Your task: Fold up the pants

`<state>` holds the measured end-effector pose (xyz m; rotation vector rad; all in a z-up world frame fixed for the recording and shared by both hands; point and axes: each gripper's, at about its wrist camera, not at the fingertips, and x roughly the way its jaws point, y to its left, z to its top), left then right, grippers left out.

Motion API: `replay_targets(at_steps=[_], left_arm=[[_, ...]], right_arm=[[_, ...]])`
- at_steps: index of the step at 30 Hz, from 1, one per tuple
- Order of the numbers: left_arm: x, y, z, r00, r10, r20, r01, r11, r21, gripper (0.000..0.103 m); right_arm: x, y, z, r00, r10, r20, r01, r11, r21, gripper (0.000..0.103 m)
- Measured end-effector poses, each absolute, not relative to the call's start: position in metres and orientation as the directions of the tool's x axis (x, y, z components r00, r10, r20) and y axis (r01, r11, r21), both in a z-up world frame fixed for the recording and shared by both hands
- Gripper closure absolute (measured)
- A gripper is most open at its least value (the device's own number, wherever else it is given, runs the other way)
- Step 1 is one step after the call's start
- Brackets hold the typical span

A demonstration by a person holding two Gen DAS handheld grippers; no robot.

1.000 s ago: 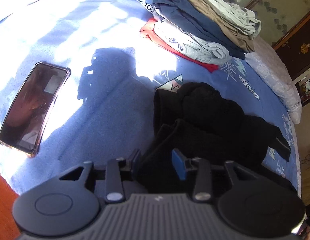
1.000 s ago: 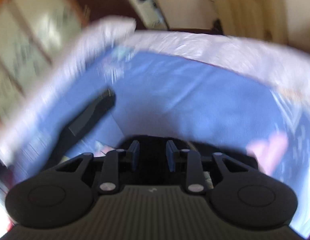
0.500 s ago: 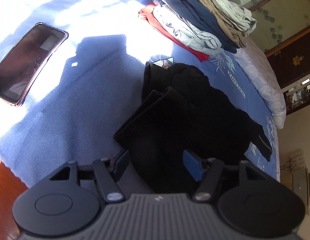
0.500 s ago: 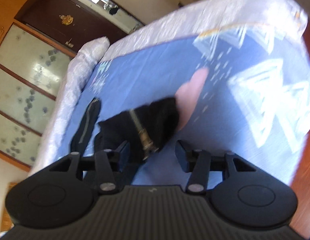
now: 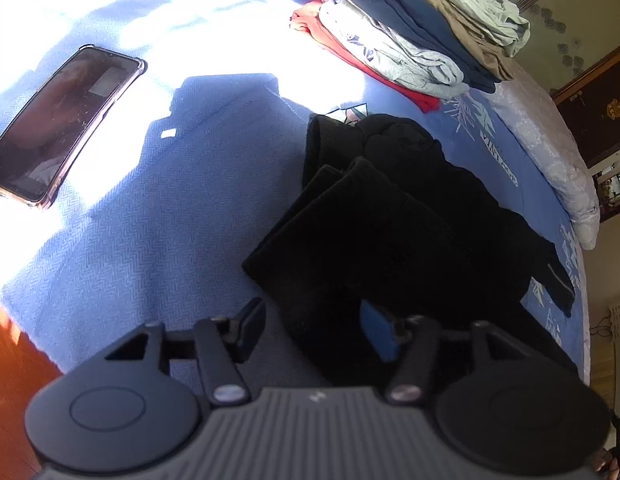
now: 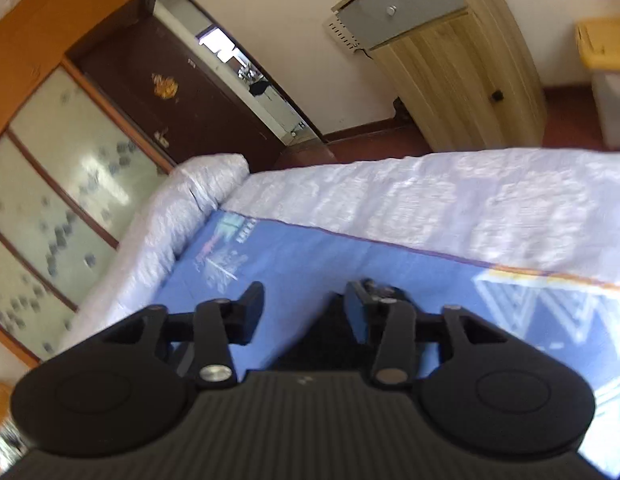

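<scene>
Pants [image 5: 390, 232] on blue bedspread [image 5: 169, 208]

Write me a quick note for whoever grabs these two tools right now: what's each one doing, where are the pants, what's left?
Left hand-held gripper: jaws opening over the near edge of the black pants; pads not pressing.
Right hand-held gripper: jaws opening, nothing gripped, dark cloth just below.
Pants: on the blue sheet, legs doubled over the top but bunched.
Also there: phone, stack of folded clothes.
Left to do: flatten, finish the fold; probably add to the stack.
</scene>
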<state>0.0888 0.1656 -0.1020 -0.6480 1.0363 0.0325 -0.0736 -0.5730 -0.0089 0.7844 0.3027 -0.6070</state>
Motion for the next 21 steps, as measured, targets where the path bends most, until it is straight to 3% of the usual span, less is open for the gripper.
replay_targets(at_steps=[3, 5, 8, 9, 10, 13, 18, 21], left_arm=[[0.093, 0.168, -0.111, 0.495, -0.294, -0.818, -0.348, 0.795, -0.496, 0.057], [0.094, 0.169, -0.112, 0.502, -0.324, -0.802, -0.356, 0.767, -0.533, 0.072], [0.099, 0.168, -0.113, 0.506, -0.324, -0.800, -0.368, 0.757, -0.540, 0.094], [0.101, 0.168, -0.114, 0.501, -0.319, -0.804, -0.377, 0.756, -0.535, 0.096], [0.101, 0.168, -0.115, 0.496, -0.315, -0.809, -0.388, 0.753, -0.531, 0.096], [0.094, 0.168, -0.107, 0.503, -0.299, -0.811, -0.395, 0.755, -0.523, 0.097], [0.062, 0.183, -0.074, 0.542, -0.324, -0.775, -0.365, 0.741, -0.564, 0.097], [0.040, 0.189, -0.062, 0.544, -0.344, -0.765, -0.341, 0.743, -0.576, 0.097]], right_arm=[[-0.081, -0.578, -0.039, 0.740, -0.383, -0.553, 0.667, 0.522, 0.531, 0.042], [-0.073, -0.582, -0.057, 0.715, -0.355, -0.603, 0.693, 0.474, 0.543, 0.042], [-0.051, -0.574, -0.065, 0.707, -0.366, -0.605, 0.697, 0.502, 0.512, 0.046], [-0.040, -0.570, -0.065, 0.701, -0.345, -0.624, 0.694, 0.530, 0.487, 0.073], [-0.030, -0.570, -0.066, 0.687, -0.326, -0.649, 0.699, 0.541, 0.468, 0.088], [-0.028, -0.572, -0.058, 0.702, -0.320, -0.636, 0.689, 0.529, 0.495, 0.091], [-0.089, -0.576, -0.003, 0.779, -0.402, -0.481, 0.627, 0.505, 0.593, 0.093], [-0.129, -0.582, 0.021, 0.774, -0.458, -0.436, 0.630, 0.492, 0.601, 0.094]])
